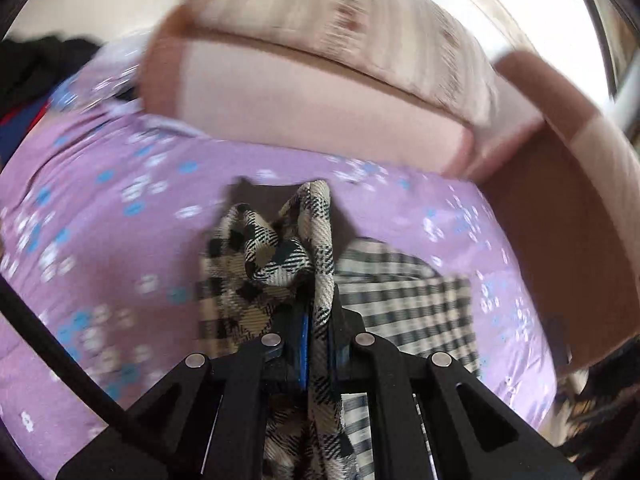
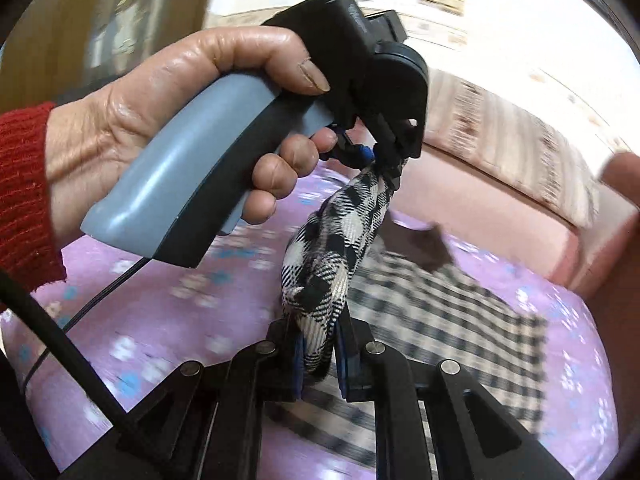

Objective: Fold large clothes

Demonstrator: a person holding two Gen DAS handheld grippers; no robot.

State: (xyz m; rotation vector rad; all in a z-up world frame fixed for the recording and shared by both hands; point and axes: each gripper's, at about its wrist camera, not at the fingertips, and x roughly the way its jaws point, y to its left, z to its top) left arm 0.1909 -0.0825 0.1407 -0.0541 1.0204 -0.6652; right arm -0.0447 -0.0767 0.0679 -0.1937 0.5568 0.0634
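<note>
A black, white and beige checked garment (image 1: 404,300) lies partly on a purple flowered bed sheet (image 1: 100,220). My left gripper (image 1: 316,320) is shut on a bunched edge of the garment (image 1: 280,248) and holds it above the bed. My right gripper (image 2: 320,344) is shut on another bunched part of the same garment (image 2: 320,280). In the right wrist view the left gripper (image 2: 384,160), held in a hand with a red sleeve, pinches the cloth just ahead of and above my right gripper. The rest of the garment (image 2: 448,312) hangs down and spreads on the sheet (image 2: 180,300).
A pink headboard (image 1: 320,112) with a striped cushion (image 1: 340,28) on top runs along the far side of the bed. A brown padded piece (image 1: 568,240) stands at the right. Dark clothes (image 1: 36,64) are piled at the far left. A black cable (image 2: 60,344) trails at lower left.
</note>
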